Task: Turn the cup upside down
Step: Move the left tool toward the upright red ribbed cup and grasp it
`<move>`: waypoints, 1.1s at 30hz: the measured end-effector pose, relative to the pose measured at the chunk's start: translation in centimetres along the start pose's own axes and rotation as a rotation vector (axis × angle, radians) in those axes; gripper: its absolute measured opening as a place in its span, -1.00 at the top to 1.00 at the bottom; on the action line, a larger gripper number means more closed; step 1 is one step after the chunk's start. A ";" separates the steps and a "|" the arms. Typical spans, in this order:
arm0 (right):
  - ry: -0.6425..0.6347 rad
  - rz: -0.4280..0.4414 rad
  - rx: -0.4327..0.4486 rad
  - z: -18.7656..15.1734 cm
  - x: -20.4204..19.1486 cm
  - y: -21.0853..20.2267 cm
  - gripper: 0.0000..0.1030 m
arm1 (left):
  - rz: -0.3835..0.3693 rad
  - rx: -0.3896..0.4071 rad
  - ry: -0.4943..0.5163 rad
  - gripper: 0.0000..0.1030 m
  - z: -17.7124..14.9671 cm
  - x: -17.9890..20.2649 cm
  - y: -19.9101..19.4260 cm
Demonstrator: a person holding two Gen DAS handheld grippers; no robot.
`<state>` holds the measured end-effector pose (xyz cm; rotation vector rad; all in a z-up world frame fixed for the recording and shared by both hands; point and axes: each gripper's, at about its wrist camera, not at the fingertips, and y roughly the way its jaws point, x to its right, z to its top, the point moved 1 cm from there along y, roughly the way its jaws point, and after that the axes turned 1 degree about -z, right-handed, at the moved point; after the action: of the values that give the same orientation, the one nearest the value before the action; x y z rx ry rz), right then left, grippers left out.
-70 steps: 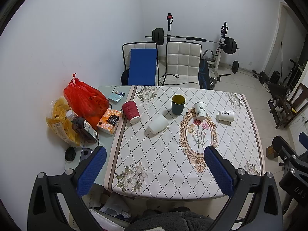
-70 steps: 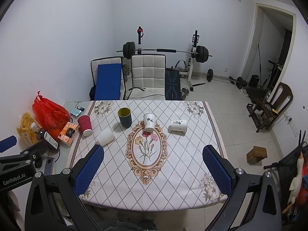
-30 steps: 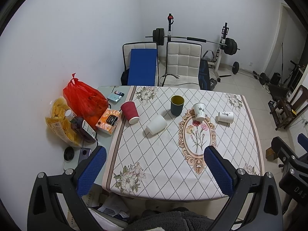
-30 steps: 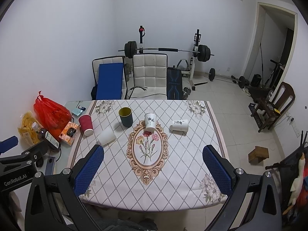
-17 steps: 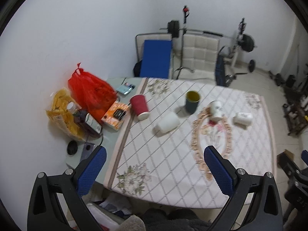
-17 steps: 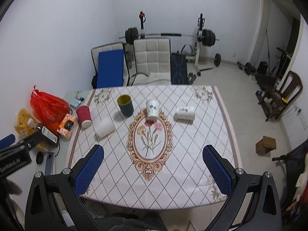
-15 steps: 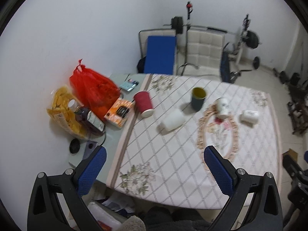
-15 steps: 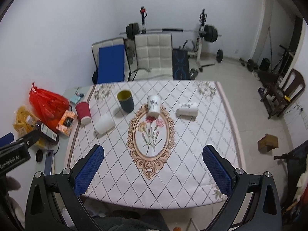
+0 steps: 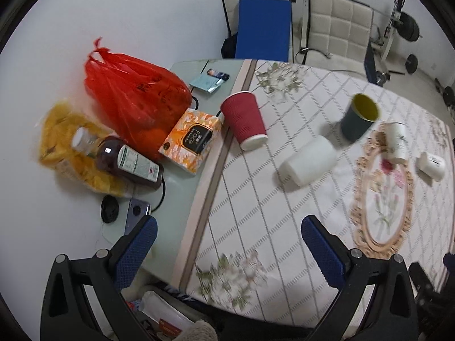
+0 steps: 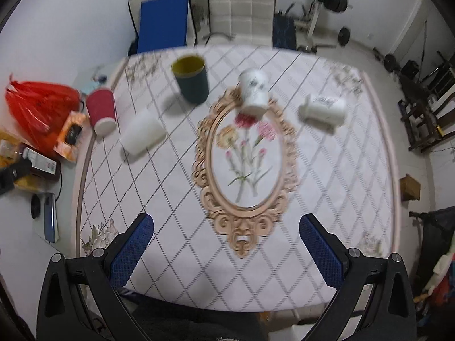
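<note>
Several cups sit on the table [image 10: 327, 199]. A dark green cup with a yellow inside [image 9: 359, 120] [image 10: 191, 77] stands upright. A red paper cup [image 9: 246, 120] [image 10: 101, 110] and a printed white cup [image 9: 396, 142] [image 10: 254, 92] stand upside down. A plain white cup [image 9: 308, 160] [image 10: 142, 135] and a white mug [image 9: 430, 165] [image 10: 322, 111] lie on their sides. My left gripper [image 9: 227, 247] and right gripper [image 10: 226, 244] are open and empty, above the table's near edge, well short of the cups.
At the table's left end lie a red plastic bag [image 9: 133, 96], a tissue box [image 9: 190, 140], a brown bottle [image 9: 125, 160], a yellow snack bag [image 9: 65, 153] and a phone [image 9: 136, 213]. Chairs [image 10: 241, 5] and a barbell rack [image 10: 321, 2] stand behind the table.
Both grippers have moved forward and down toward the table, so the cups look larger. The left view has swung left toward the clutter. No cup has moved.
</note>
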<state>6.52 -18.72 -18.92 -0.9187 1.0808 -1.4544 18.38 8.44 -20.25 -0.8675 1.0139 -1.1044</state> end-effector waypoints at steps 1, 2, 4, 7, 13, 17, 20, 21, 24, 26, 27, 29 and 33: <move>-0.004 -0.006 -0.019 0.5 -0.8 1.3 -1.00 | -0.002 -0.018 0.004 -1.00 0.9 -0.3 1.3; -0.009 -0.010 -0.034 0.8 -1.5 2.2 -1.00 | -0.003 -0.033 0.006 -1.00 1.8 -0.6 2.5; -0.018 -0.014 -0.078 1.8 -3.1 4.7 -1.00 | -0.004 -0.059 0.006 -1.00 3.4 -1.2 4.7; -0.019 -0.003 -0.130 3.2 -5.3 7.5 -1.00 | -0.018 -0.111 0.010 -1.00 6.0 -1.9 8.2; -0.036 -0.008 -0.206 6.1 -9.0 13.1 -1.00 | -0.062 -0.198 -0.002 -1.00 10.5 -2.4 14.1; -0.032 -0.026 -0.249 7.9 -10.1 15.9 -1.00 | -0.139 -0.292 -0.030 -1.00 12.9 -2.0 18.4; -0.036 -0.047 -0.267 9.1 -10.6 17.4 -1.00 | -0.196 -0.349 -0.065 -1.00 14.2 -1.5 20.9; -0.036 -0.050 -0.272 9.6 -10.7 17.8 -1.00 | -0.209 -0.364 -0.073 -1.00 14.4 -1.4 21.5; -0.030 -0.055 -0.292 10.6 -11.0 18.7 -1.00 | -0.250 -0.405 -0.105 -0.99 15.2 -0.9 23.2; -0.031 -0.057 -0.296 11.3 -11.2 19.0 -1.00 | -0.262 -0.423 -0.120 -0.99 15.6 -0.6 24.1; -0.030 -0.058 -0.299 11.7 -11.4 19.1 -1.00 | -0.270 -0.429 -0.125 -0.98 15.8 -0.4 24.4; -0.030 -0.059 -0.303 12.3 -11.7 19.3 -1.00 | -0.268 -0.432 -0.124 -0.98 16.2 -0.1 25.0; -0.033 -0.060 -0.310 13.2 -12.2 19.5 -1.00 | -0.248 -0.436 -0.099 -0.97 16.7 0.5 26.1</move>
<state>26.51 -9.25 -33.55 -1.1972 1.2860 -1.3358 41.88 15.14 -39.37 -1.4166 1.1032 -1.0477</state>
